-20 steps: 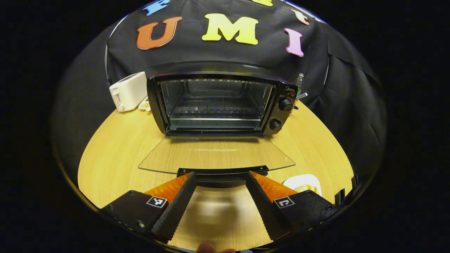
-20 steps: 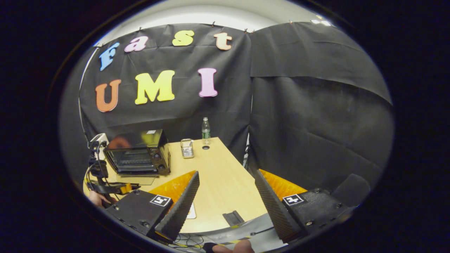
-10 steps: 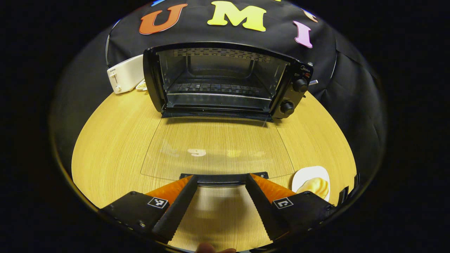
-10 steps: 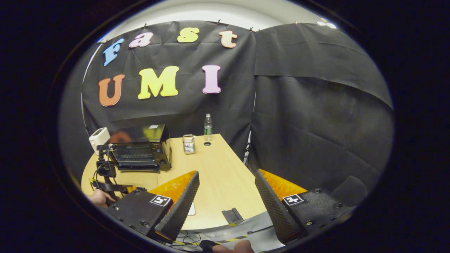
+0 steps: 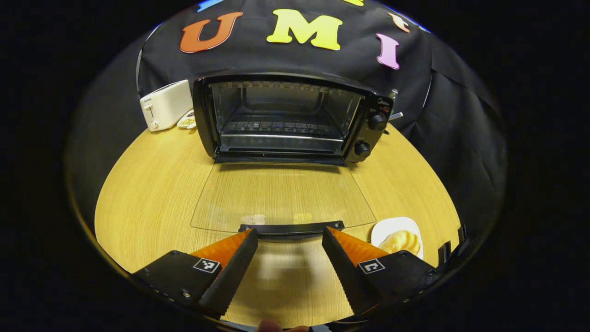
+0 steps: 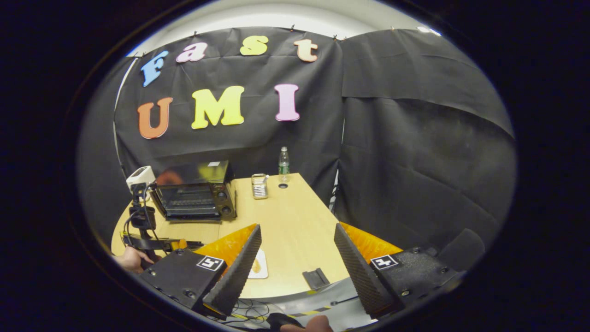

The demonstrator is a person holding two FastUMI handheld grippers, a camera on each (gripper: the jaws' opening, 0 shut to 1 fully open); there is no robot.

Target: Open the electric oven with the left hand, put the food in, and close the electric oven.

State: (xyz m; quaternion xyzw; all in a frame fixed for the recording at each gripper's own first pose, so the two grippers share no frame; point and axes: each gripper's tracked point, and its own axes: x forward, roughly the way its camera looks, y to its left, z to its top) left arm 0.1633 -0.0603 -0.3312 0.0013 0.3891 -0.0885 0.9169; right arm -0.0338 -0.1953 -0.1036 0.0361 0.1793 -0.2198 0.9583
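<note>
boxy black oven (image 5: 286,120), flat glass door (image 5: 281,196)

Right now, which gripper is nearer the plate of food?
Left. The left gripper is open just beside the plate of food, at the oven door handle. The right gripper hangs open, back past the table edge.

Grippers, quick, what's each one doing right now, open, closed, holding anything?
Left gripper: open, empty, just short of the oven door handle.
Right gripper: open, empty, above the table.
</note>
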